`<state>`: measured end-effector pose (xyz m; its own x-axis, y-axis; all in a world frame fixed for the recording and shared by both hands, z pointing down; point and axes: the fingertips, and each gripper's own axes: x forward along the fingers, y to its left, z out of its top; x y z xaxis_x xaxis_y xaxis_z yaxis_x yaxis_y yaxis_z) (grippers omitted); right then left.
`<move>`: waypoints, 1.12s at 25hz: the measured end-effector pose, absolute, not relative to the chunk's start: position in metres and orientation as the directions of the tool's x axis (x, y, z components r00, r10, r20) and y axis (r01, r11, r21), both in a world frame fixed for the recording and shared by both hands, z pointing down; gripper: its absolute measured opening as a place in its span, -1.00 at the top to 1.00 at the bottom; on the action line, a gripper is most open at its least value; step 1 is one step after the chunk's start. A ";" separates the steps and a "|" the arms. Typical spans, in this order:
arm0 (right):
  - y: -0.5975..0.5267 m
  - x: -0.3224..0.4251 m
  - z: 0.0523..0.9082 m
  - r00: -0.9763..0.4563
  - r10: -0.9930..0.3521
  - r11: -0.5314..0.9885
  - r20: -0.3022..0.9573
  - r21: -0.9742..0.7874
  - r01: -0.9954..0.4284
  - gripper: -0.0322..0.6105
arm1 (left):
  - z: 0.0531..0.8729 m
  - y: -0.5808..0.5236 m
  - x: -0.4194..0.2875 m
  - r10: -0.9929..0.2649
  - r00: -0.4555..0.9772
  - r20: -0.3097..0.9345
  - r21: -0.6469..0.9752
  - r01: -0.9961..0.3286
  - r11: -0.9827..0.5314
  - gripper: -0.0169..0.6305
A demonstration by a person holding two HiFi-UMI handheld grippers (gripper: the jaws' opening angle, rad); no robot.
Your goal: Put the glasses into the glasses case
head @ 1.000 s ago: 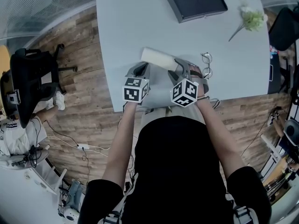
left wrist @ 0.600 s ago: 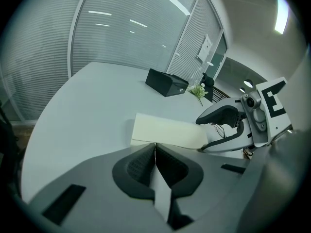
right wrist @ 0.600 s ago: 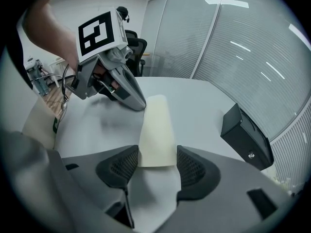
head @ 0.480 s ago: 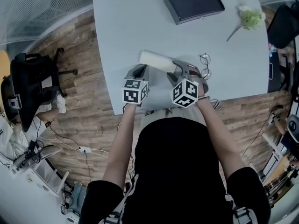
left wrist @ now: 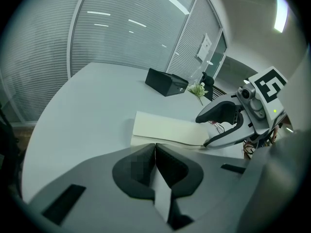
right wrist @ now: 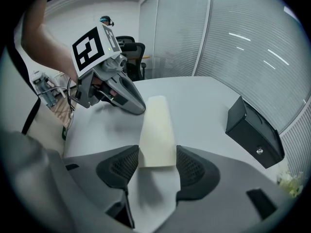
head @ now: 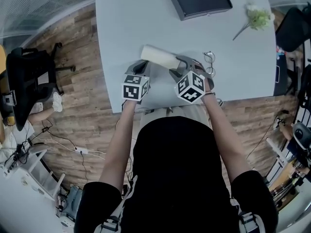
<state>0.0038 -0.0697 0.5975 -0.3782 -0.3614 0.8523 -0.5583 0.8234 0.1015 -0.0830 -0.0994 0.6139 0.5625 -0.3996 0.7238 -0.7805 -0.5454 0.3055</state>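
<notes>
**Containers.** Cream glasses case (head: pixel 159 57): closed, lying flat on the table (head: pixel 126 28), interior not on show. Glasses (head: pixel 209 64): outside the case, resting on the table just beside the right gripper, on the side away from the left one. Black box (head: pixel 200 0): lid down, well apart from the case, toward the table's far edge.

**Tongs.** Right gripper (right wrist: pixel 157 153): jaws set wide, pads pressed against both long sides of the case's near end. Left gripper (left wrist: pixel 155 149): jaws together, nothing between them, tips just beside the case's other end. Contact there cannot be told.

**Surface and room.** Pale grey tabletop, also bearing a flower sprig (head: pixel 256 17) near the far right corner. Wood-plank floor (head: pixel 82 110) around the table. Black office chair (head: pixel 29 76) off to the left. Glass wall with blinds (left wrist: pixel 121 38) beyond the table.

**Views compared.**
- Head view only: the glasses and the floor.
- Right gripper view only: a small metal clasp on the front of the box, and the pads meeting the case.
- Left gripper view only: a seam running along the case's long side, with the right gripper's two fingers straddling the case's end.
</notes>
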 end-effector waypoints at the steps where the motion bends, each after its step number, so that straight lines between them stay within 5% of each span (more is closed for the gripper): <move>1: -0.069 0.004 0.597 -0.384 -0.355 0.824 0.853 0.091 -0.559 0.08 | 0.614 -0.099 -0.083 -0.400 0.562 0.724 0.306 -0.781 -0.544 0.88; 28: -0.076 0.011 0.570 -0.377 -0.422 0.802 0.825 0.146 -0.579 0.17 | 0.602 -0.097 -0.081 -0.397 0.567 0.721 0.300 -0.773 -0.559 0.87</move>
